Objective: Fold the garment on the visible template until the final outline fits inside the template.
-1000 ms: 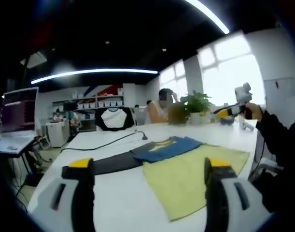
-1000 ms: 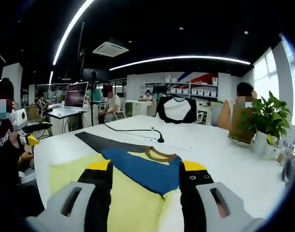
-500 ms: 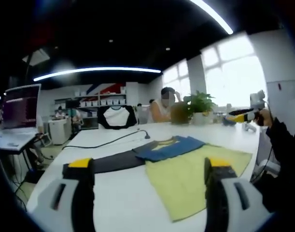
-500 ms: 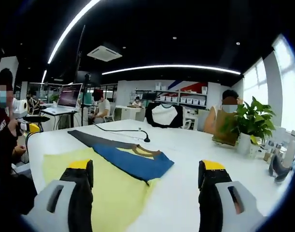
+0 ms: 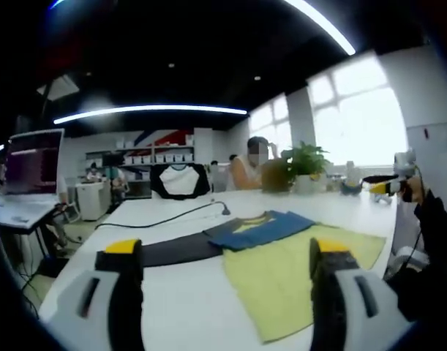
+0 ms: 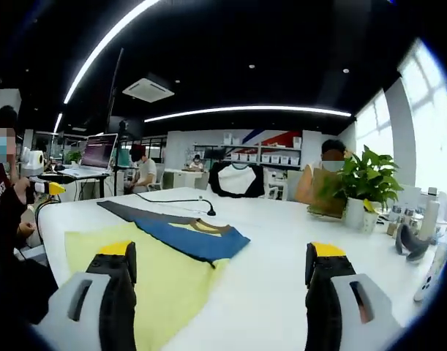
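A yellow-green garment with blue shoulders (image 5: pixel 296 267) (image 6: pixel 153 259) lies flat on a white table (image 5: pixel 186 307) (image 6: pixel 282 248). Its blue collar end (image 5: pixel 256 225) (image 6: pixel 197 234) lies beside a dark strip, the template (image 5: pixel 172 248) (image 6: pixel 132 212). My left gripper (image 5: pixel 222 252) hovers open above the table's near edge, jaws wide apart, nothing between them. My right gripper (image 6: pixel 217 256) hovers open on the opposite side, also empty. The right gripper (image 5: pixel 388 184) shows at the far right of the left gripper view, and the left gripper (image 6: pixel 44 187) at the far left of the right gripper view.
A black cable (image 5: pixel 168 216) (image 6: pixel 172 201) runs across the table beyond the garment. A potted plant (image 5: pixel 303 164) (image 6: pixel 366 190) and small bottles (image 6: pixel 428 219) stand near the window. People sit at the table's far end (image 5: pixel 252 164) (image 6: pixel 322 179). A laptop (image 5: pixel 29 164) stands on a side desk.
My right gripper has opened wider and its view has swung right, away from the garment. The left view has drifted slightly; the garment lies unchanged.
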Motion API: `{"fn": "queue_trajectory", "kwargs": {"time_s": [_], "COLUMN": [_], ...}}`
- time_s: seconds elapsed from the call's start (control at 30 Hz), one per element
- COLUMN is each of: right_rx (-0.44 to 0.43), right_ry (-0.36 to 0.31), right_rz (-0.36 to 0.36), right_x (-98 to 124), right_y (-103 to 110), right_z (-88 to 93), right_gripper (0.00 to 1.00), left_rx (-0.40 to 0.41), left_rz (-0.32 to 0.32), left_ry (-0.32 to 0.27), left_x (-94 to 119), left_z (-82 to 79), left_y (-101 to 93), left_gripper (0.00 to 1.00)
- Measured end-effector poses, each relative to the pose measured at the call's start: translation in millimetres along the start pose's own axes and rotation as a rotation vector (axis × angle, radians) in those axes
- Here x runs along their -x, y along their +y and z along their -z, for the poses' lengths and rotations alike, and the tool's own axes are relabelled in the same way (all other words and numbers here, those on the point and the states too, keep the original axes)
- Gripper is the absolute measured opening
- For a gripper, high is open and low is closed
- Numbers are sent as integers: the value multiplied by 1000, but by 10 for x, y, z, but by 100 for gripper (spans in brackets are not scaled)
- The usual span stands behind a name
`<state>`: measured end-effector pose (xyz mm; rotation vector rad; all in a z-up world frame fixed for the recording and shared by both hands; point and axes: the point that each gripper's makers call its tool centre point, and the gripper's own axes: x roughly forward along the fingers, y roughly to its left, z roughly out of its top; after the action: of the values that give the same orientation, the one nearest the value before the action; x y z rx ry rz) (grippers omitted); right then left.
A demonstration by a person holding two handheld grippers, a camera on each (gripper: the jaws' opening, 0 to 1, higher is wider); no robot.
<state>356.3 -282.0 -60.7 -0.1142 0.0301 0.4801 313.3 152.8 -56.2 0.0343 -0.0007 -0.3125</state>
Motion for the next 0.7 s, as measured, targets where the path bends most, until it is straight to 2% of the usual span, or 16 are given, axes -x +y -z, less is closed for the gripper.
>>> {"fn": "queue_trajectory", "kwargs": {"time_s": [0.23, 0.3, 0.4, 0.7], "right_rx": [-10, 18, 17, 17], "right_ry": [-28, 19, -2, -38], "right_rz": [68, 71, 88, 153], "right_x": [243, 263, 326, 582], "right_y": [-125, -135, -147, -299], "right_z": [125, 191, 145, 52], "right_gripper": [99, 99, 99, 99], "left_rx": [-11, -19, -14, -7], "left_rz": [-19, -29, -42, -66], "left_ry": [-22, -24, -22, -27], "left_x": [-14, -14, -14, -64], "left_z": [-29, -28, -10, -123], "left_y": [44, 65, 107, 293], "left_gripper": [100, 100, 100, 100]}}
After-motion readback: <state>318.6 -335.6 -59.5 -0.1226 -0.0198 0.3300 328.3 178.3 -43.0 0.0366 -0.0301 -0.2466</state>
